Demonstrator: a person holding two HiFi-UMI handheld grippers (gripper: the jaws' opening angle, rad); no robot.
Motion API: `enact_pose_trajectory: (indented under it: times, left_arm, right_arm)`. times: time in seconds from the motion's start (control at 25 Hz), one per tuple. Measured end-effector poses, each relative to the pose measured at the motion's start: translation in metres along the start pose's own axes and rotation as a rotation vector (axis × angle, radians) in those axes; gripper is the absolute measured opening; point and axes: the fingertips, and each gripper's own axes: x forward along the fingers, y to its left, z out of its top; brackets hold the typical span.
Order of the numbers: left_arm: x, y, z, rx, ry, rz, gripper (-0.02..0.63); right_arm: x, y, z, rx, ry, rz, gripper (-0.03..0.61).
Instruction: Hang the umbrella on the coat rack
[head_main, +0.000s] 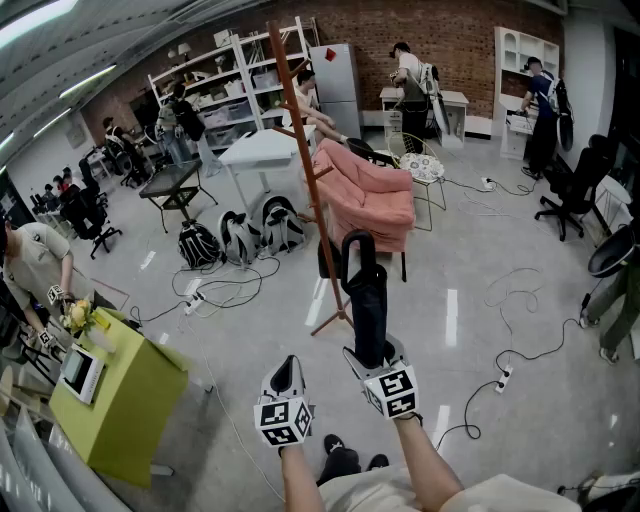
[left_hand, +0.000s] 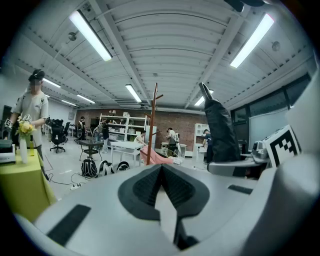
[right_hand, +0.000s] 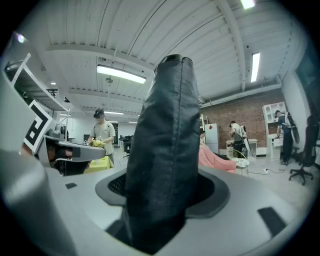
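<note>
Head view looks steeply down from above onto left gripper (head_main: 288, 366) and right gripper (head_main: 372, 352), each gripper view peers roughly level along its own jaws, right one crowded by close umbrella (right_hand: 165, 150), all three sharing pink chair (head_main: 365, 195) and brick wall (head_main: 440, 40) ahead.

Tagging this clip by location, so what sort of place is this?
Likely an open-plan office or lab workspace: white shelving racks against a brick wall, a rolling office chair, and a power strip on the floor.
</note>
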Motion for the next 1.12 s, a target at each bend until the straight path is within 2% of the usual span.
enact_pose_trajectory:
  times: [0.24, 0.52, 0.76, 1.12]
  left_arm:
    - [-0.001, -0.005, 0.007, 0.005, -0.013, -0.023, 0.008]
    - [-0.003, 0.011, 0.002, -0.007, 0.007, -0.001, 0.008]
    - [0.025, 0.025, 0.017, 0.021, 0.0, -0.021, 0.008]
    - [0.081, 0.057, 0.036, 0.026, -0.007, -0.056, 0.008]
  right_arm:
    - [-0.001, -0.001, 0.011, 0.023, -0.031, 0.018, 0.295]
    - [0.003, -0.007, 0.016, 0.054, -0.022, 0.0, 0.298]
    - [0.023, -0.02, 0.027, 0.018, -0.033, -0.035, 0.298]
    - [0.076, -0.032, 0.041, 0.015, -0.049, -0.062, 0.298]
